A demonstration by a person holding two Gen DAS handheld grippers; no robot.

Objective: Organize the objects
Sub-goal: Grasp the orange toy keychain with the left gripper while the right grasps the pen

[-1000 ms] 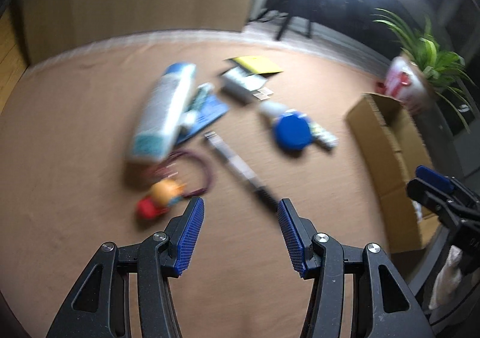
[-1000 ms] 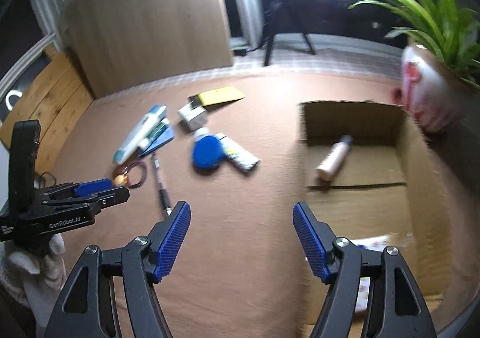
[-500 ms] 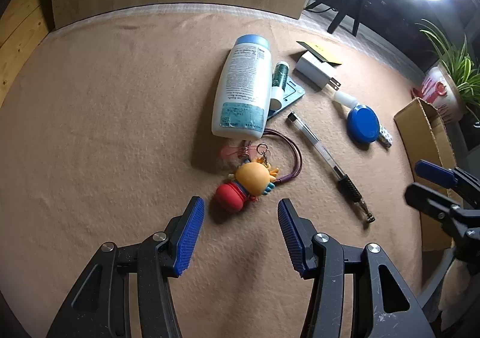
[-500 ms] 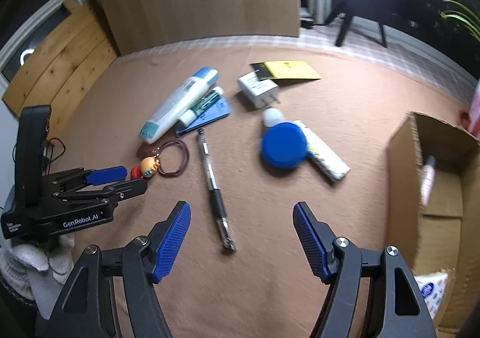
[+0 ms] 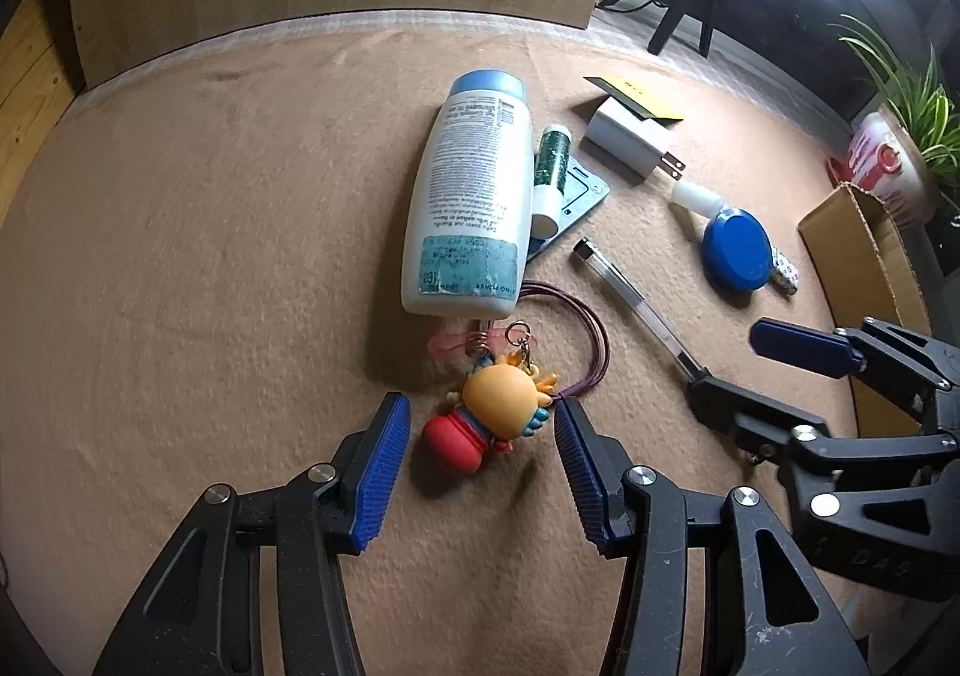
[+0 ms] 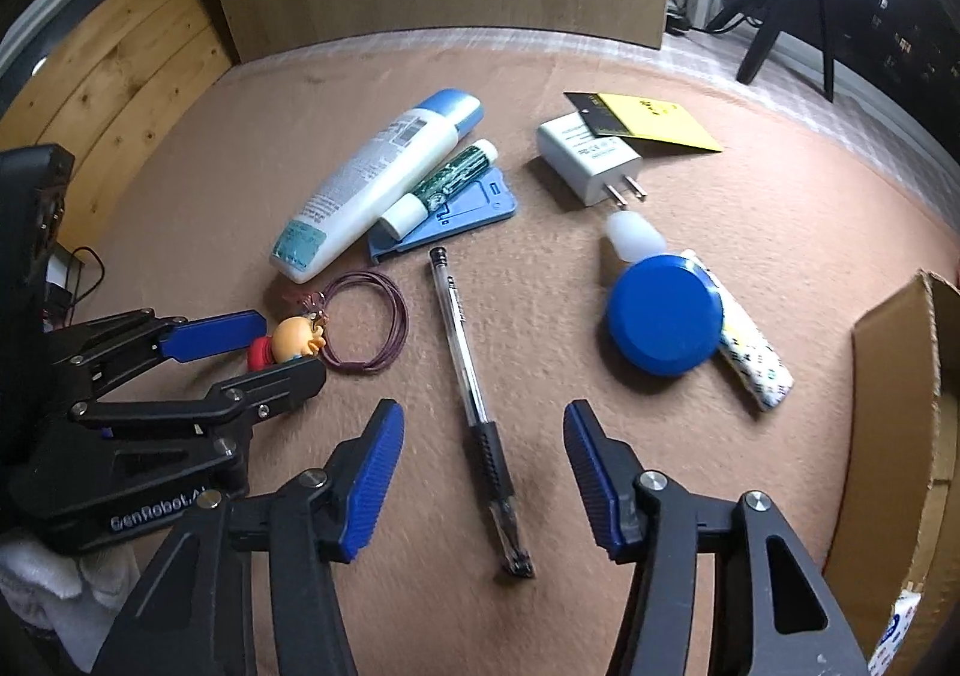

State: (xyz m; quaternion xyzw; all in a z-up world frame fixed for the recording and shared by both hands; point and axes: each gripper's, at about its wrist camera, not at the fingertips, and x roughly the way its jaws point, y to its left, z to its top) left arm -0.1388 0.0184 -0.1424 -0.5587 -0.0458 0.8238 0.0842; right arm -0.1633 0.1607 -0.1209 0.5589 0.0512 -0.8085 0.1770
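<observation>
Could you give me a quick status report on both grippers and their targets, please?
Left gripper open, astride toy keychain. Right gripper open, jaws just closing in around pen, not gripped. Bottle lies on the keychain's cord; may snag.

Reading "GenRobot.AI" in white letters on the black body of the left tongs (image 6: 240, 352); bottle (image 5: 468, 208) print staying too small to read.
</observation>
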